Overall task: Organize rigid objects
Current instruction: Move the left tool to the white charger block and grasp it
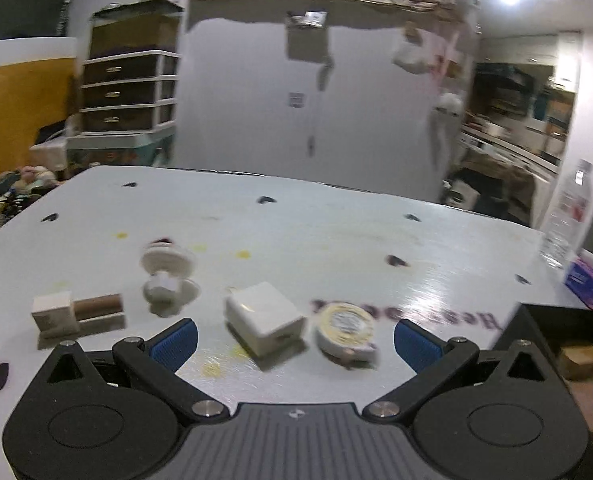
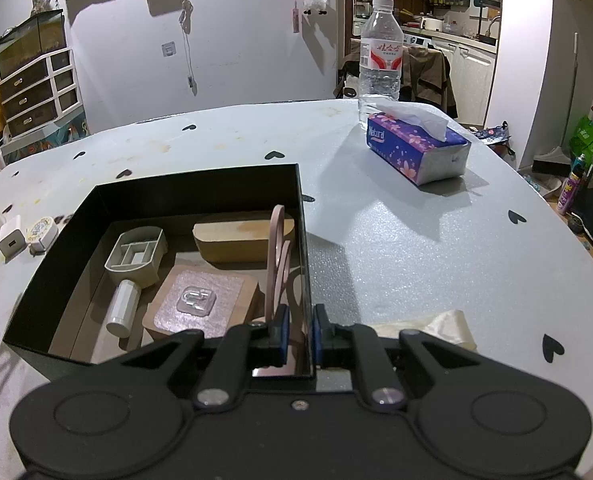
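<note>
From the left wrist we see our left gripper (image 1: 294, 338) spread wide above the pale table (image 1: 336, 240), facing one square white charger (image 1: 264, 318), one round tape (image 1: 346, 330), one spool (image 1: 168, 272) and one wooden block (image 1: 76, 312). From the right wrist, our right gripper (image 2: 299, 330) is clenched on the thin right wall of the black box (image 2: 176, 188), which holds four things; one bottle (image 2: 380, 56) and one tissue pack (image 2: 416, 148) stand behind.

The right gripper (image 2: 298, 338) is clamped on the right wall of a black box (image 2: 302, 240). Inside the box lie a grey scoop (image 2: 136, 256), a wooden block (image 2: 232, 240), a pink pad with a clear hook (image 2: 198, 300) and pink scissors (image 2: 278, 256) leaning against that wall. Left of the box sit a white charger (image 2: 11, 240) and a round tape measure (image 2: 42, 232); beyond it to the right stand a tissue pack (image 2: 416, 152) and a water bottle (image 2: 380, 60).
</note>
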Demonstrator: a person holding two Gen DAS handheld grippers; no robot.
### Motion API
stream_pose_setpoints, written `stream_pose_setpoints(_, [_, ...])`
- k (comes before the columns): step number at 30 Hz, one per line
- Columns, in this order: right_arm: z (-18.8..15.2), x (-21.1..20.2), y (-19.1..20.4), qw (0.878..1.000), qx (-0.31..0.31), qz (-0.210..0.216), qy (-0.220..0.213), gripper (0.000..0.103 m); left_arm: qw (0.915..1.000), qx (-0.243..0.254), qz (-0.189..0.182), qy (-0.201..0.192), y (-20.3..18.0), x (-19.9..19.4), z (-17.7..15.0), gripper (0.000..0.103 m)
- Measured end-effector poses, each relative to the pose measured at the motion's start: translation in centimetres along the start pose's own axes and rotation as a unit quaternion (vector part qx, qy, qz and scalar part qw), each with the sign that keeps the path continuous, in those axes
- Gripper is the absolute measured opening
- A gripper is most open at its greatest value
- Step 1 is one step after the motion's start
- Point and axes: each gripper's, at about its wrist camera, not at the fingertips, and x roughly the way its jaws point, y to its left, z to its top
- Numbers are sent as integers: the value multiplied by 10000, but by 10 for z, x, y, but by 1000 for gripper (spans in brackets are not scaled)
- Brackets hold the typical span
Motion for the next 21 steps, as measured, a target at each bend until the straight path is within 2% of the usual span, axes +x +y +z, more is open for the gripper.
stream_pose_setpoints(4, [-1,-1,-1,10000,-2,0,0,13,9985,457,-226,-178,10,15,2,103])
stream_pose_setpoints(7, [-1,-1,-1,10000,15,-2,-2,13,9962,699,-517,49,19,34,7,103])
stream_pose_setpoints(10, [-1,-1,-1,10000,11,-7,-2,14,9943,826,-644,213,25,54,14,103])
stream_pose_setpoints(16, [-1,-1,1,10000,30,-14,2,14,9921,710,-900,517,36,91,22,103])
stream_pose_setpoints(21, [-1,-1,1,10000,32,-2,1,14,9888,551,-1187,716,35,91,11,102])
